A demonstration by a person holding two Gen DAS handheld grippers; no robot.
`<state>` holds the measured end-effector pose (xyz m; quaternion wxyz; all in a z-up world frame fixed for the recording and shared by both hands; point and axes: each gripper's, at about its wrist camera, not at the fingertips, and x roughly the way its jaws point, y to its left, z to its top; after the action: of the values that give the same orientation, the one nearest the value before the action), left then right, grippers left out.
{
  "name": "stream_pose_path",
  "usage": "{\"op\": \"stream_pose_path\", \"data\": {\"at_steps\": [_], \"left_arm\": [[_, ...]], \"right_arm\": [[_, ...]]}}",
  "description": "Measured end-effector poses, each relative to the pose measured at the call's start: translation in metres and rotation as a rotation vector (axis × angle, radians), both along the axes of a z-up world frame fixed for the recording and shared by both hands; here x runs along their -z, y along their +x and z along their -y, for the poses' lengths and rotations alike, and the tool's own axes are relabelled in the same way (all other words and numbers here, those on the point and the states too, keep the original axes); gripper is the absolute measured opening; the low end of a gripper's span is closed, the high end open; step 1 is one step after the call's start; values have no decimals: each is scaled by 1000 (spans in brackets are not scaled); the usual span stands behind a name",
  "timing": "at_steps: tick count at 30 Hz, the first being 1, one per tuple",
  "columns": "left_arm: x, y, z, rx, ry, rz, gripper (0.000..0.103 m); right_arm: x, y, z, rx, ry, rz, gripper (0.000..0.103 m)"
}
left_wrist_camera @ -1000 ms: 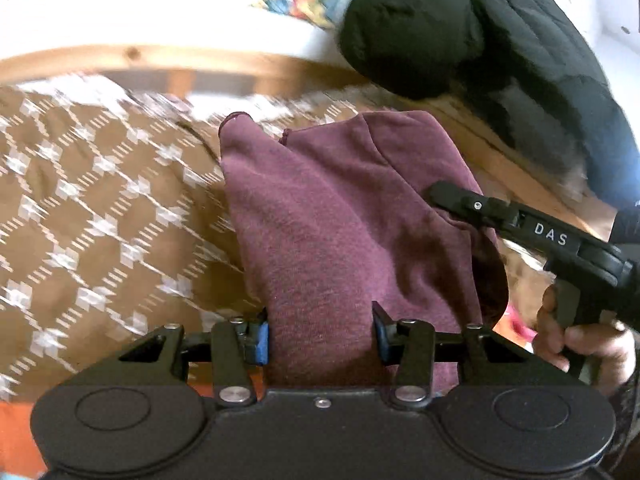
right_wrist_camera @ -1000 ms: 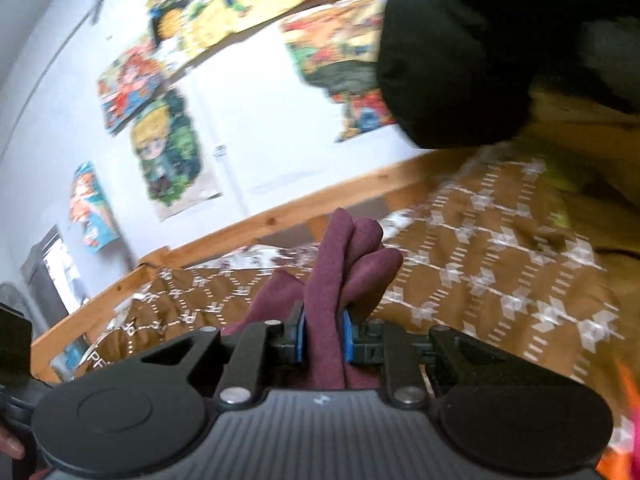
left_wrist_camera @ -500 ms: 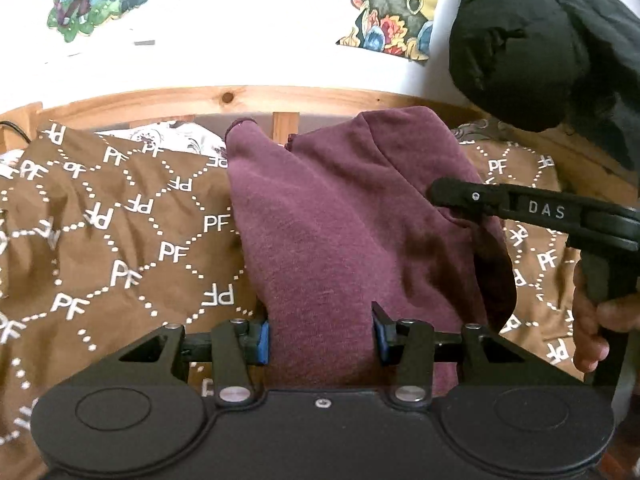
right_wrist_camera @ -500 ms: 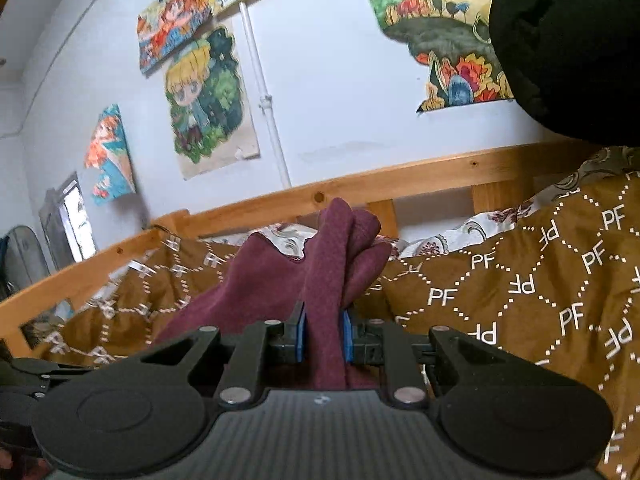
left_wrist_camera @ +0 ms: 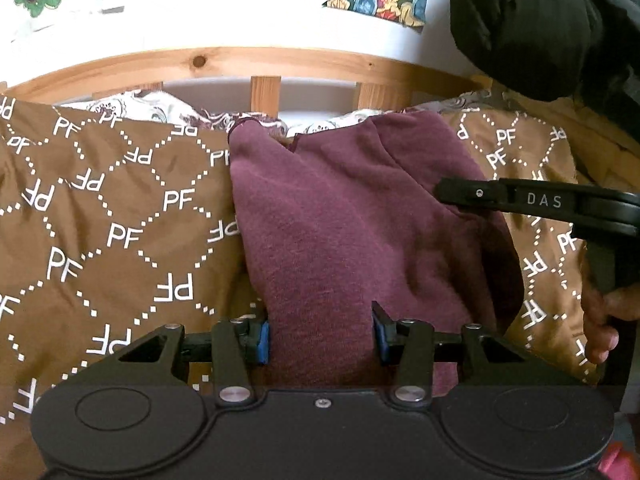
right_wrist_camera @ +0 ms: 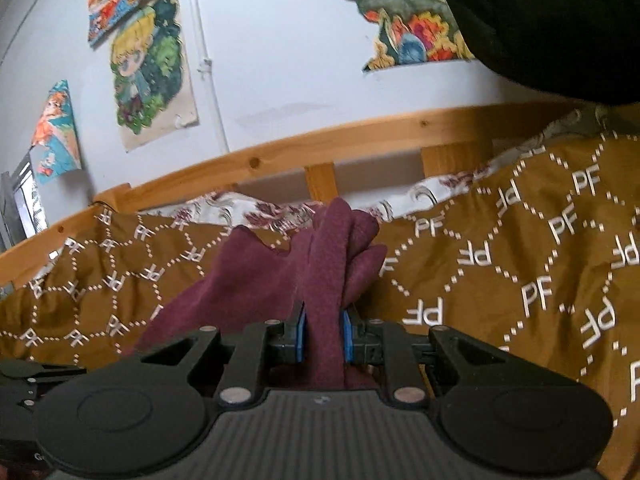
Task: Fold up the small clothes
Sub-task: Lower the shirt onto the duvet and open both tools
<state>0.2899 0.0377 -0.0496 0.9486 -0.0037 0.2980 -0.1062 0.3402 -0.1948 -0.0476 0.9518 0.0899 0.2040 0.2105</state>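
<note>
Here the maroon garment (left_wrist_camera: pixel 344 232) hangs bunched over the brown PF-patterned bedspread (left_wrist_camera: pixel 120 232), in front of the wooden bed rail (left_wrist_camera: pixel 224 62). My right gripper (right_wrist_camera: pixel 324 334) has its fingers pinched tight on a thick fold of it. My left gripper (left_wrist_camera: pixel 320 334) has its fingers spread wide with cloth filling the gap, so whether they actually grip it I cannot tell.

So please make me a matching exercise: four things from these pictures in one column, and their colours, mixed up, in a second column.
Things:
1. garment
2. bedspread
3. jacket
4. bed rail

Colours:
A. black
B. light wood
C. maroon
D. brown with white PF letters

Pairs: 1-C, 2-D, 3-A, 4-B
</note>
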Motion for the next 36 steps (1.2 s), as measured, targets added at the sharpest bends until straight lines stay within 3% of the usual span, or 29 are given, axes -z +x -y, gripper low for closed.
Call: {"op": "stream_pose_path", "data": {"at_steps": [5,11,15,18,24,29,36], "left_arm": [[6,7,-2,-2,-3,-18,50],[9,14,-10,-27,-58,-81,62],[6,11,-14,-63,-91,-122,71],[2,2,-12,-65,-70,-123,85],[-11,-19,-13,-126,-58,-115,99],[-33,-41,-12,-194,-44,-60,102],[-64,-87,-10,-235,-34,15,102]], "right_arm": [[11,9,7,22,28,-34,20],[26,17,9,65,6,-86,24],[26,17,9,93,-50,-98,49],[25,14,9,100,-85,-96,57],[17,-1,12,120,-94,-85,81],[2,-30,22,124,-50,-51,98],[-25,-89,31,104,-44,9,103]]}}
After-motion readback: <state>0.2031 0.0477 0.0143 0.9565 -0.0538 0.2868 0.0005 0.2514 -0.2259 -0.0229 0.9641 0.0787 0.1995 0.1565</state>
